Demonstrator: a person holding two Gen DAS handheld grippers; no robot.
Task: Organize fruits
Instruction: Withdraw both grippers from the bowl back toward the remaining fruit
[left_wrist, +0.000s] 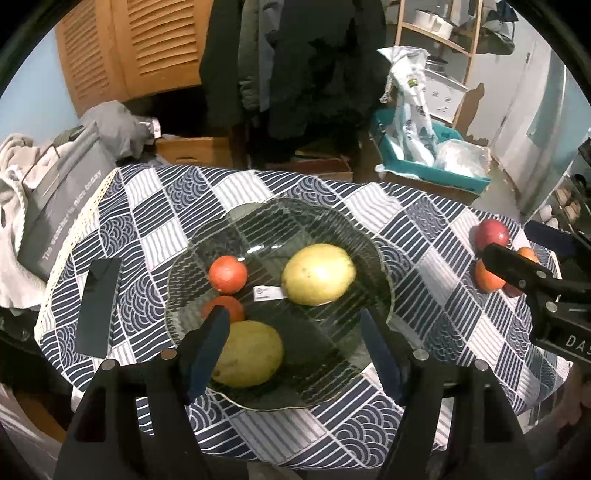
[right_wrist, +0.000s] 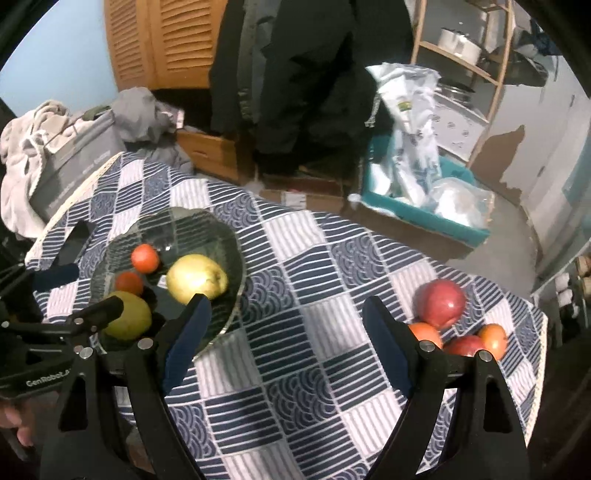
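Right gripper (right_wrist: 286, 314): jaws spread wide, nothing between them, hanging over bare patterned tablecloth (right_wrist: 314, 266) between the glass plate (right_wrist: 225, 236) at left and the loose fruit at right. Left gripper (left_wrist: 295, 328): jaws likewise wide and empty, poised above the near half of the plate, its left finger crossing in front of the near pear.

On the plate, four pieces: near yellow pear (left_wrist: 251, 354), far yellow pear (left_wrist: 318, 274), far tangerine (left_wrist: 228, 274), near tangerine (left_wrist: 231, 306); a white label (left_wrist: 269, 293) lies on the glass between them.

Off the plate, a touching cluster near the table's right edge: large red apple (right_wrist: 441, 302) farthest back, a smaller red fruit (right_wrist: 466, 346) nearer, orange fruit on each side of it (right_wrist: 424, 332) (right_wrist: 494, 339).

Governing relation: the cluster lies just right of the right gripper's right finger, well apart from the left gripper, with the whole plate between. The right hand is judged the nearer and likelier to fetch; the move would call for a shift rightward. The apple is roundish, so no long axis dictates the approach.

Views compared: the right wrist camera shows the cluster as four separate pieces; in the left wrist camera the right gripper's fingers cover much of it. The left view alone shows a dark flat rectangle (left_wrist: 98, 306) left of the plate; its identity cannot be told.
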